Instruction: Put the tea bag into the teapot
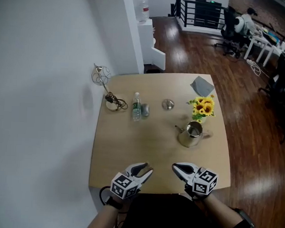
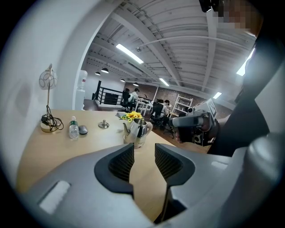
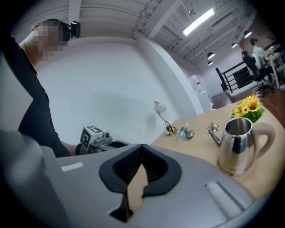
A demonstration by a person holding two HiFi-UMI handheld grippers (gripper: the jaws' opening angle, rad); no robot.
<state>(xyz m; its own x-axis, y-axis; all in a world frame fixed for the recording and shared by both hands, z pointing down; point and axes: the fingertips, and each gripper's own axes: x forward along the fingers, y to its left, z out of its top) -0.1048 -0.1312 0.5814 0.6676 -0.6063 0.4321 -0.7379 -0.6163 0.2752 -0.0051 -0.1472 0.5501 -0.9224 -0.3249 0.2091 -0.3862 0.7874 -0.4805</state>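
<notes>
1. The left gripper (image 1: 147, 170) hovers over the near edge of the table (image 1: 130, 149), jaws partly apart, nothing between them.
2. The right gripper (image 1: 175, 167) is alongside, jaws closed tip to tip and gripping nothing.
3. The steel teapot (image 1: 192, 134) stands open-topped on the table's right half, just beside the sunflowers (image 1: 203, 106) and well apart from both grippers.

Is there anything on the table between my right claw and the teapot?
Nothing visible. Only bare table lies between the right claw and the open-topped teapot; the sunflowers stand beyond it, and the bottle is off to the left.
</notes>
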